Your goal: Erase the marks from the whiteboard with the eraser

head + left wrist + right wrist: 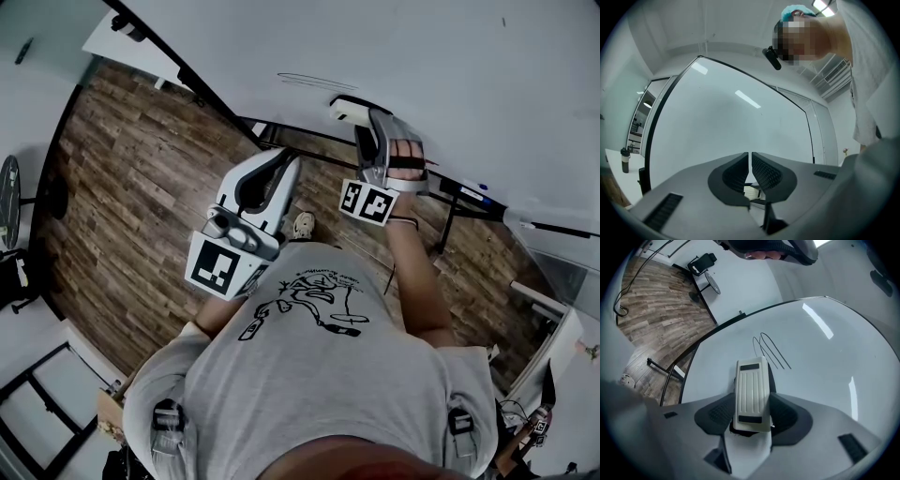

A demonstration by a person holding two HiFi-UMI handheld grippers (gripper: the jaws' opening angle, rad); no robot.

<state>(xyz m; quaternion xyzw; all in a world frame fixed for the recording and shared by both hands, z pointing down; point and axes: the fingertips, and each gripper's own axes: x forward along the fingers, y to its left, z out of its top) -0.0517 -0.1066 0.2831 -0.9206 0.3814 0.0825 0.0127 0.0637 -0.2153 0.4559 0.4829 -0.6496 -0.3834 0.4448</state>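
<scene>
A large whiteboard [394,56] stands in front of me, also filling the right gripper view [825,371] and the left gripper view [731,122]. Thin dark pen marks [769,350] loop on it; in the head view the marks [317,81] lie left of the eraser. My right gripper [751,401] is shut on a cream ribbed eraser [751,392], held just below the marks against the board. In the head view the eraser [350,110] pokes out beyond the right gripper [361,127]. My left gripper [281,164] hangs lower, away from the board, jaws nearly touching with nothing between them [750,171].
Wood-plank floor [131,178] lies below. The board's black frame and stand legs [281,131] run under my hands. A marker tray [469,192] with pens sits at the right. A black chair [705,263] stands by the wall. A bottle [625,159] rests on a ledge at the left.
</scene>
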